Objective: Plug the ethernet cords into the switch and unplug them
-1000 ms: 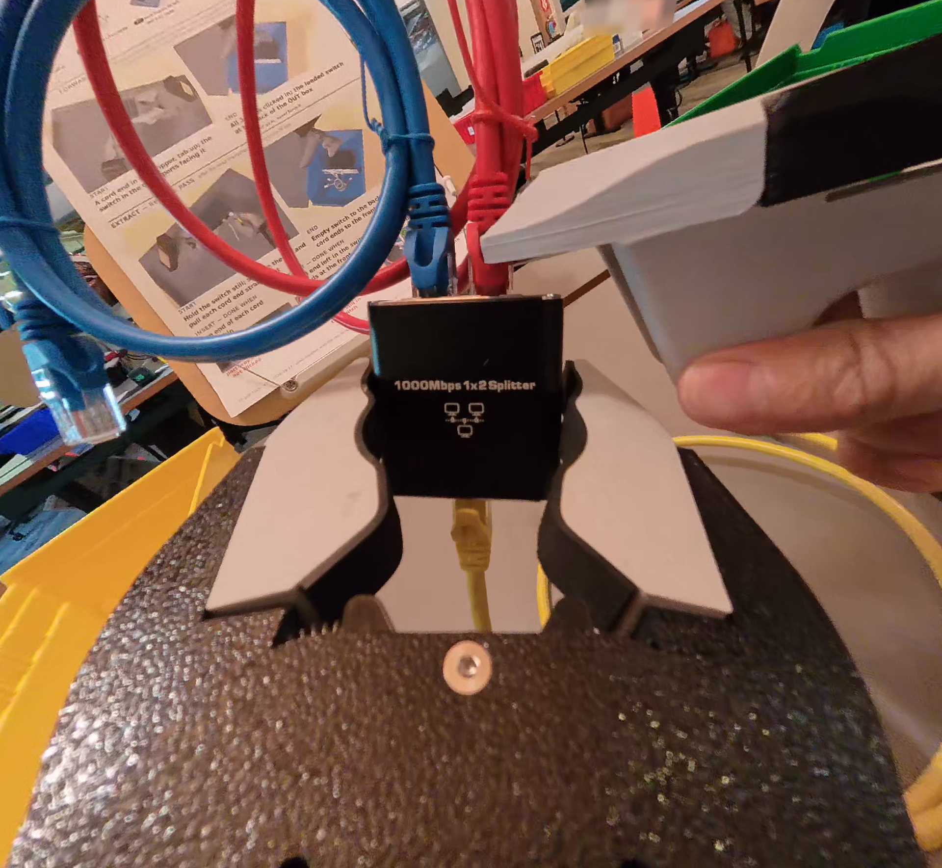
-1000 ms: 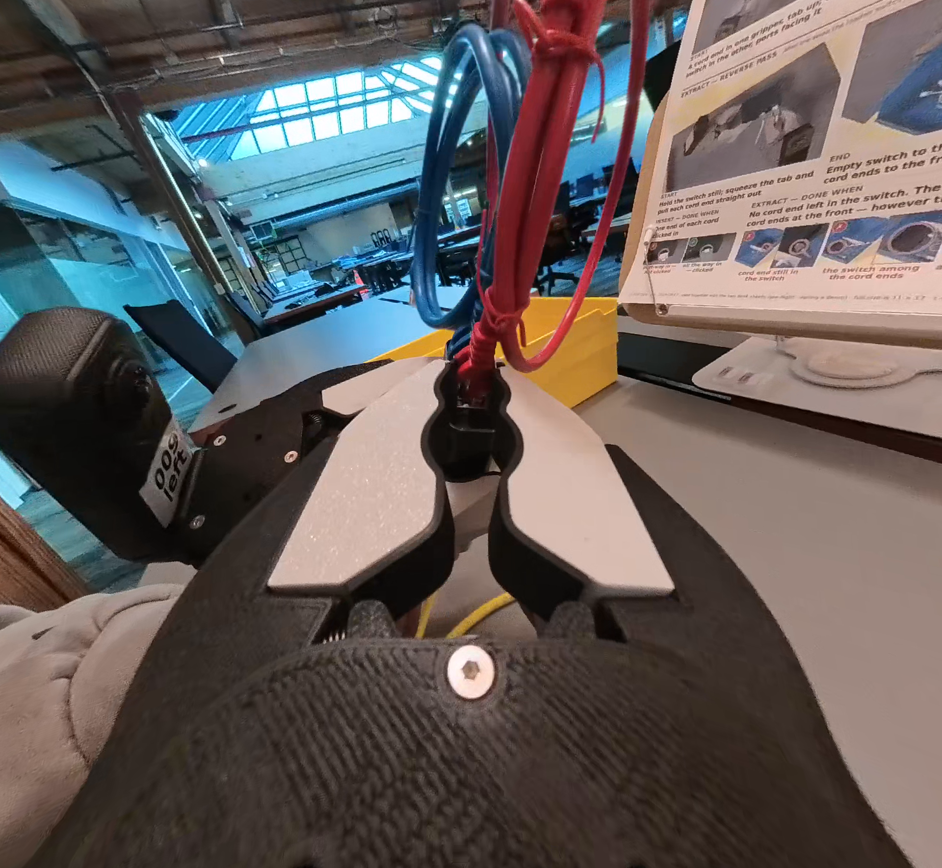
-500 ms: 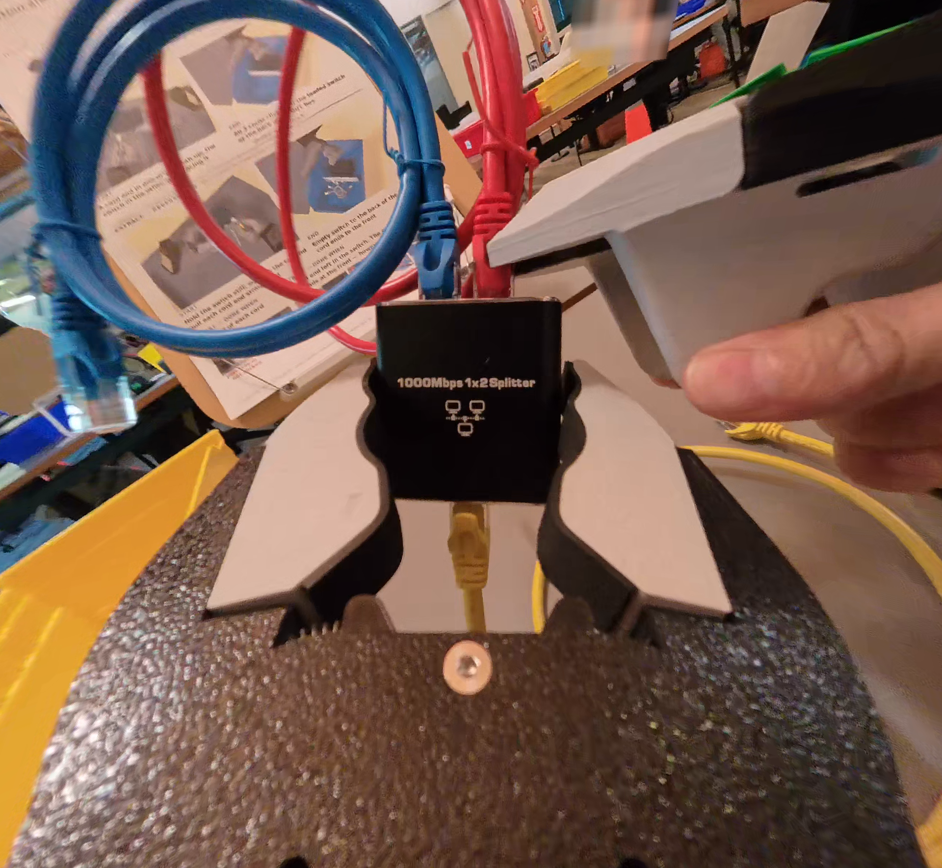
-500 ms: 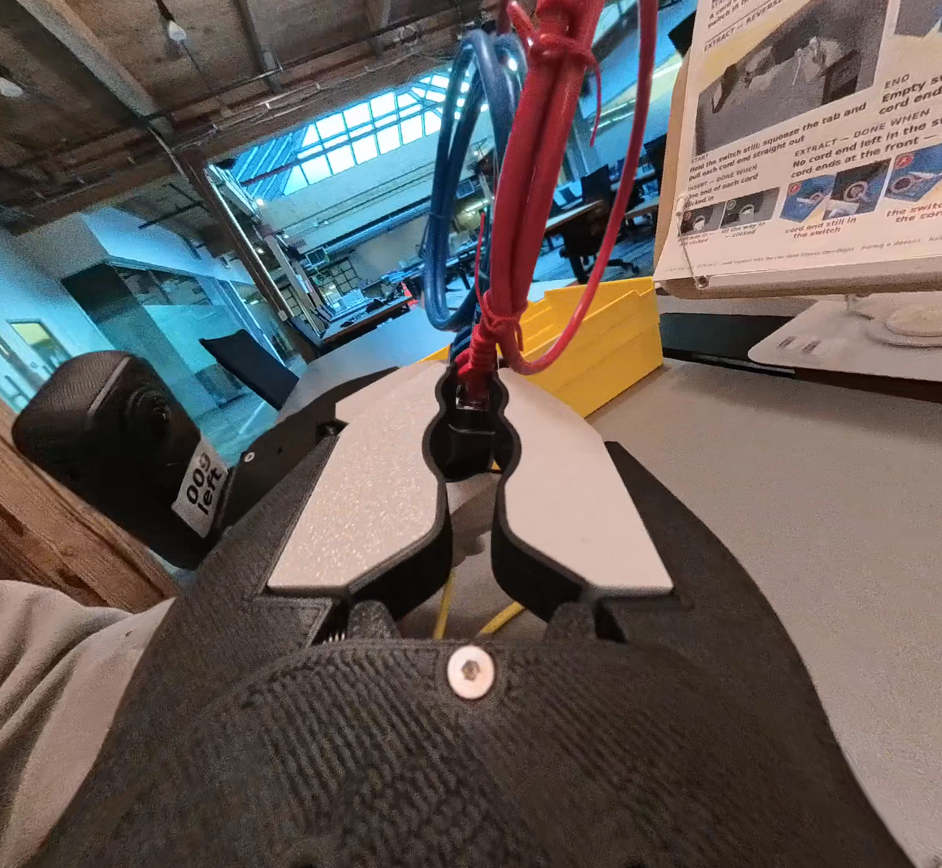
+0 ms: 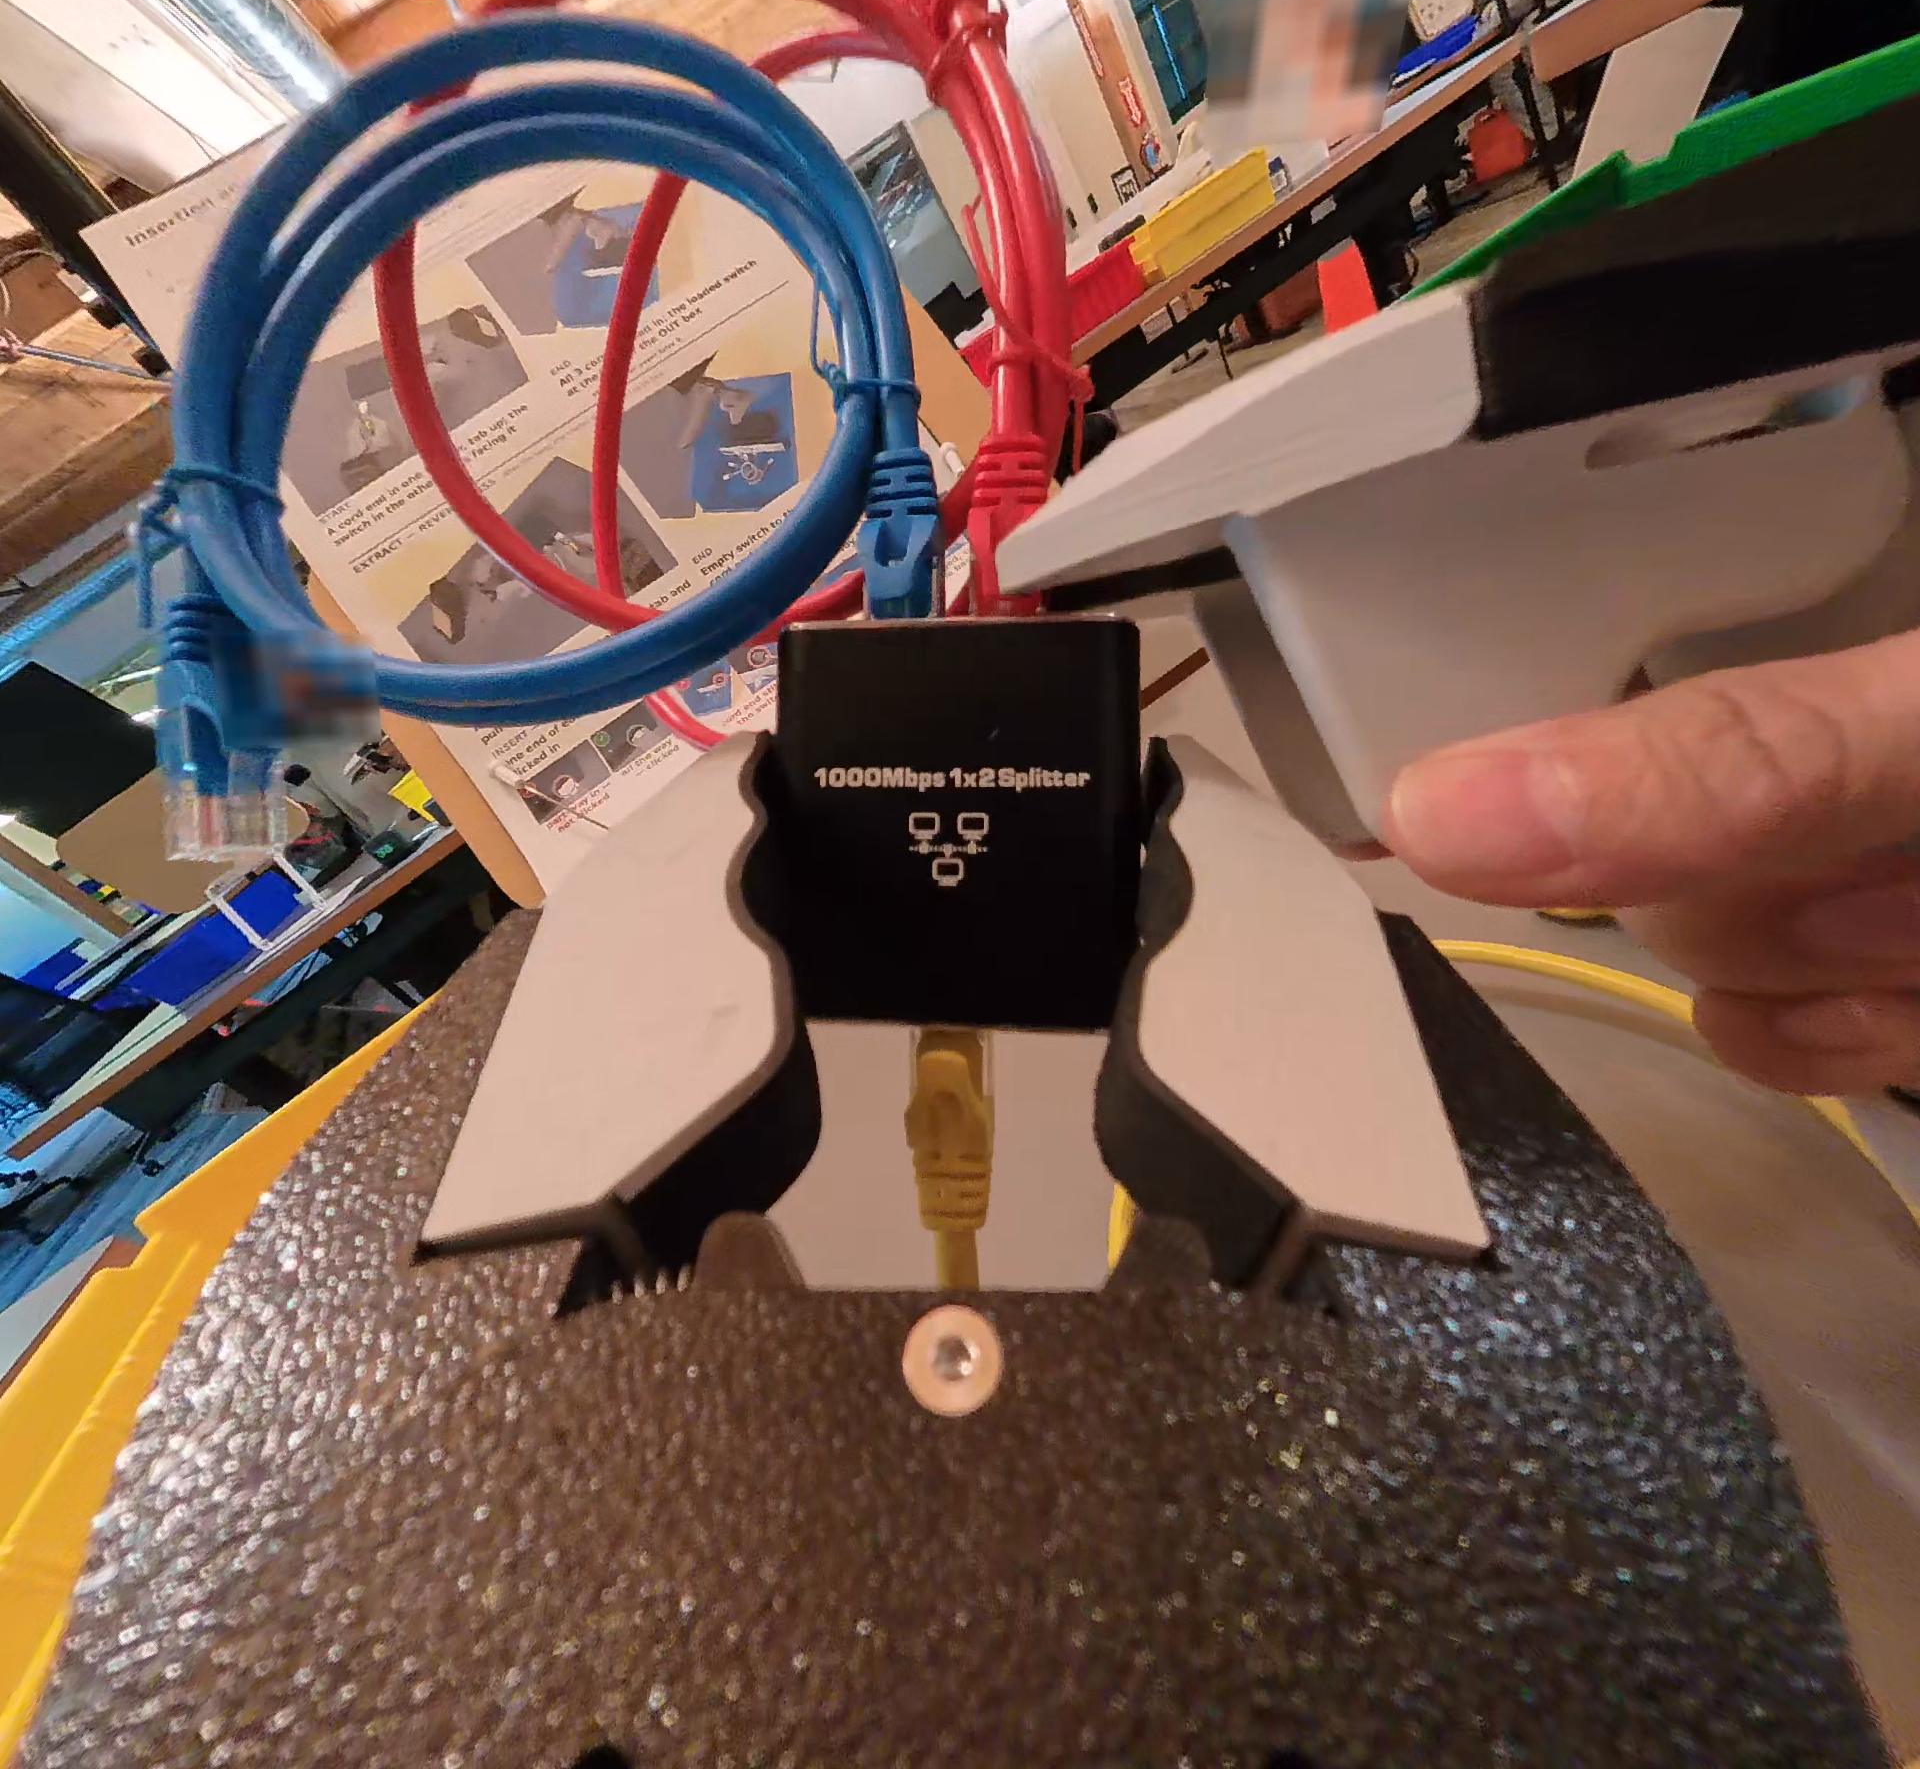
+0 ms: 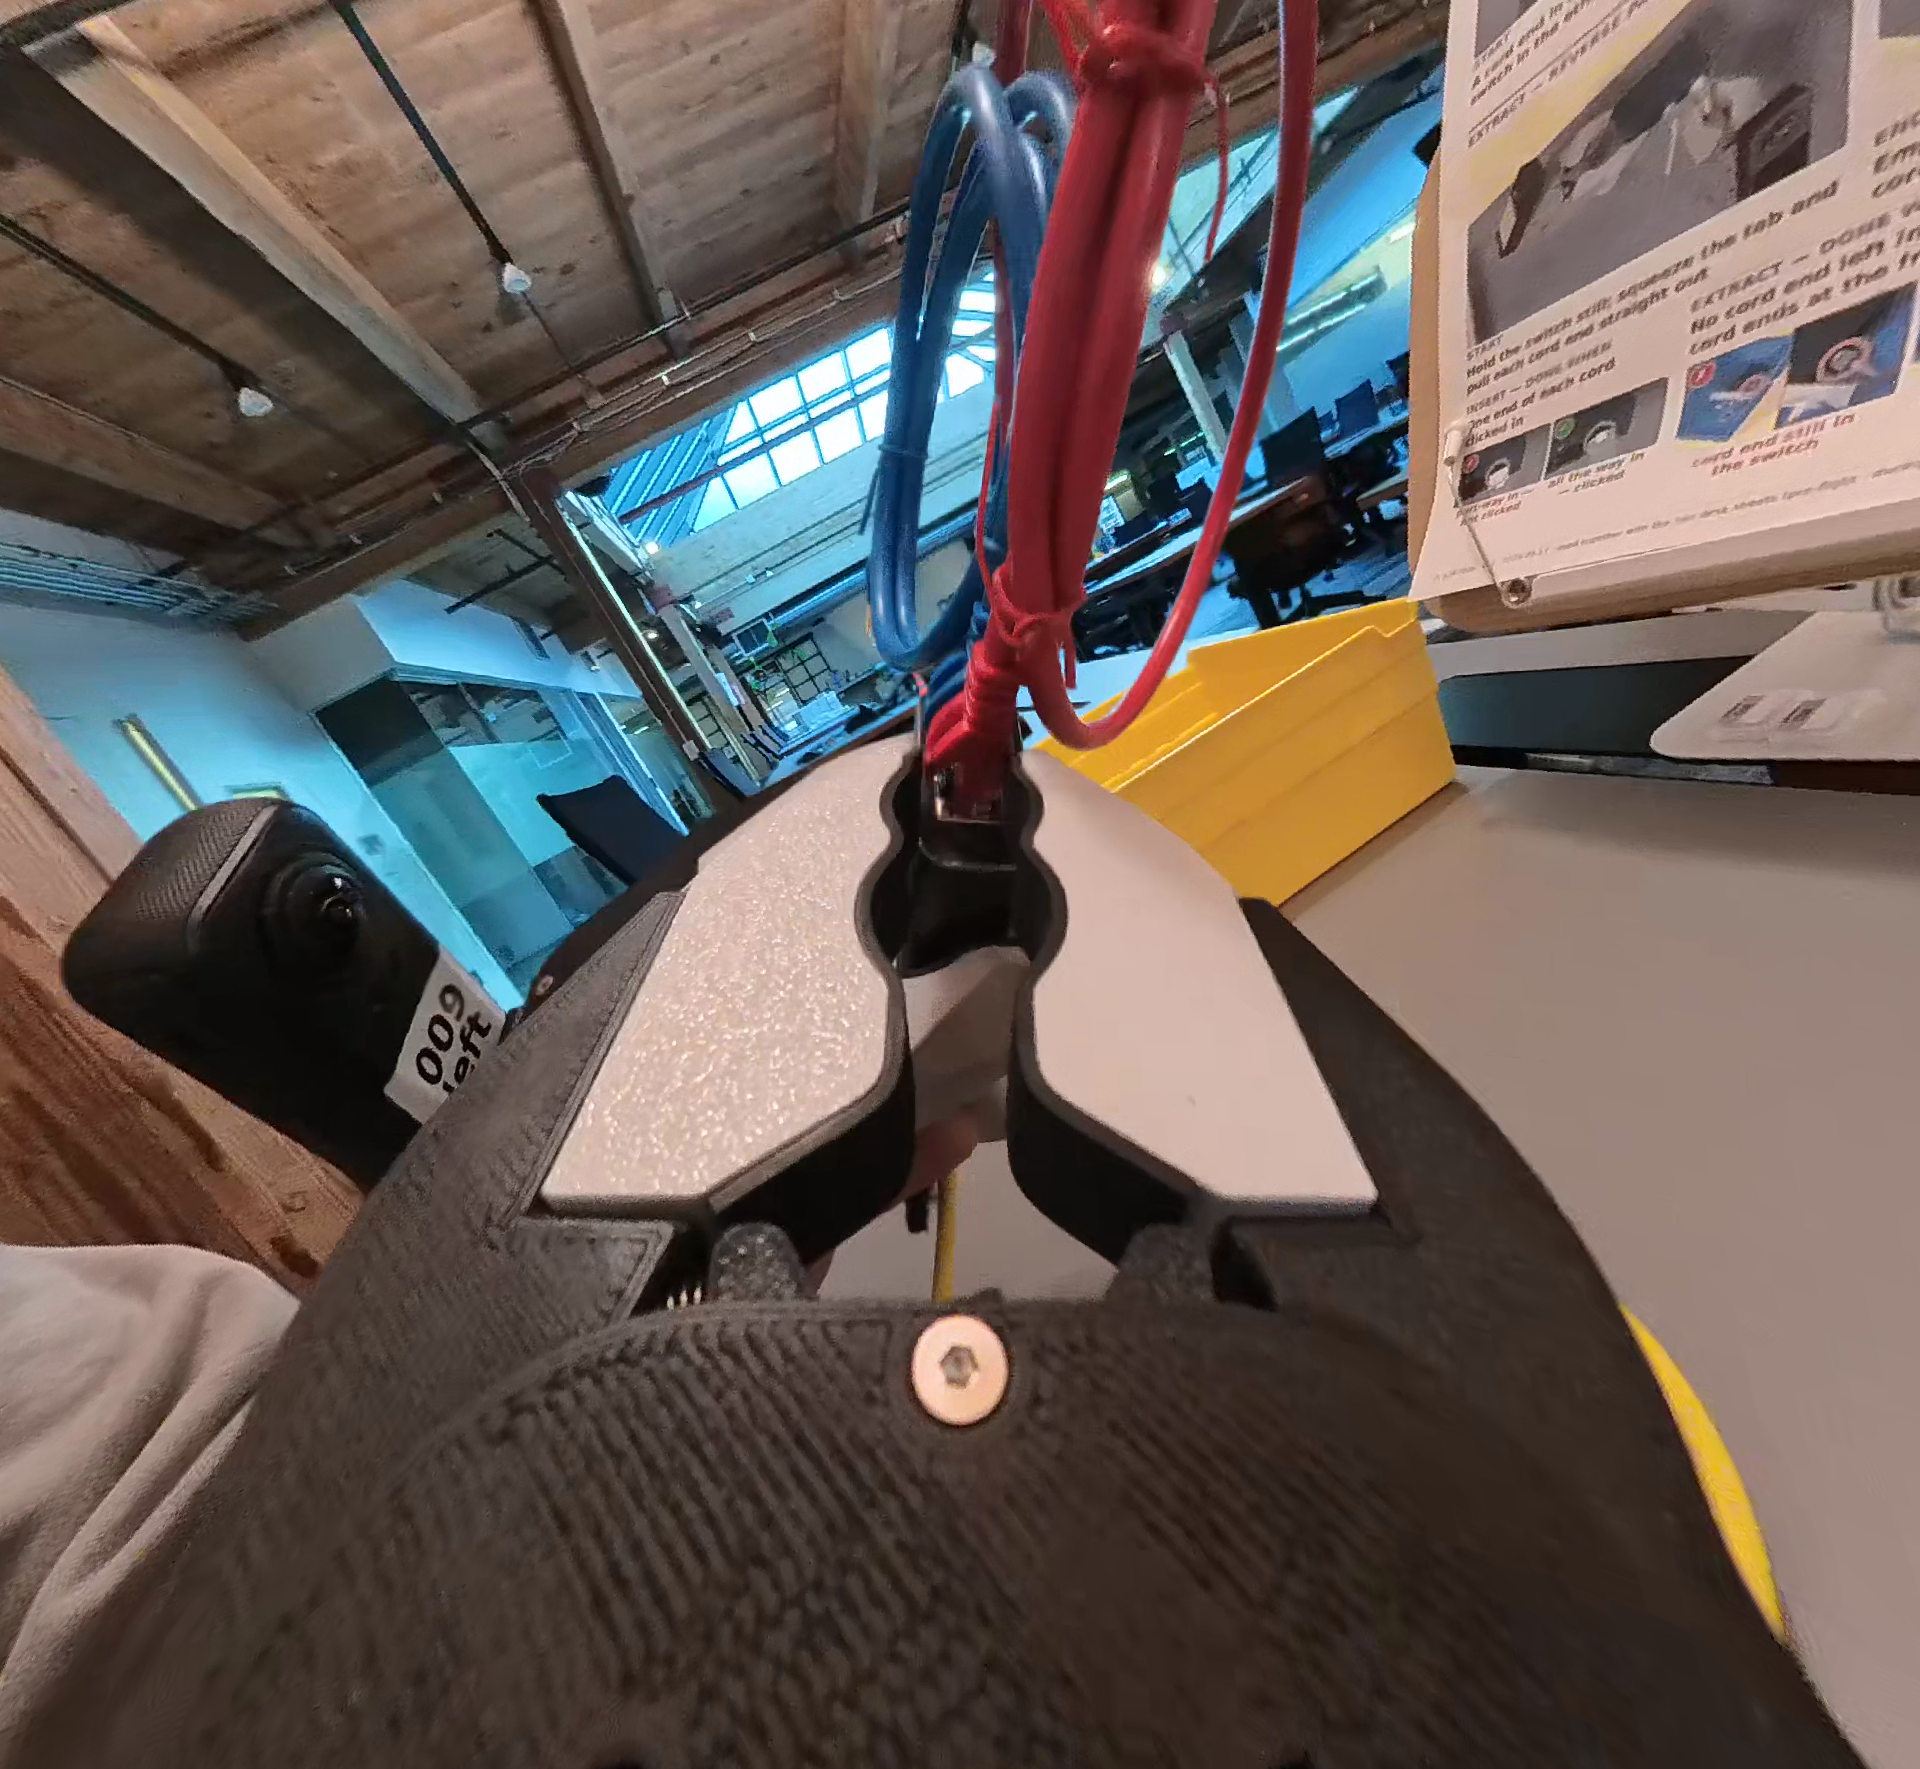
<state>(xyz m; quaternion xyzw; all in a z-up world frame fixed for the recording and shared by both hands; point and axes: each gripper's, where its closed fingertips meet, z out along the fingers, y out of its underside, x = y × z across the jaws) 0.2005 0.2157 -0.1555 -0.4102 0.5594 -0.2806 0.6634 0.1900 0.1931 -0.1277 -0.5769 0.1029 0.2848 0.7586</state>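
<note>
So the biggest thing in front of me is the grey table, with a yellow bin on it past my right tool and an instruction sheet propped upright on a board behind the cords. There's another yellow bin at the low left edge of the left wrist view.

My left gripper is clamped on the black switch, one finger pressing each side, held up off the table with the printed face toward the camera. Three cords are in it. The blue cord is coiled in a tied loop, one plug seated in the far end of the switch on the left, and its other plug dangles free off to the left. The red cord is also a tied coil, standing up from the far end on the right. The yellow cord is plugged into the near end and runs back toward me between the fingers.

My right gripper comes in from the right side, with a person's hand on its handle. Its fingers are squeezed nearly together on the red plug right where it enters the switch. From the left view the plug base is hidden behind that finger, so I can't tell how deep it sits
</note>
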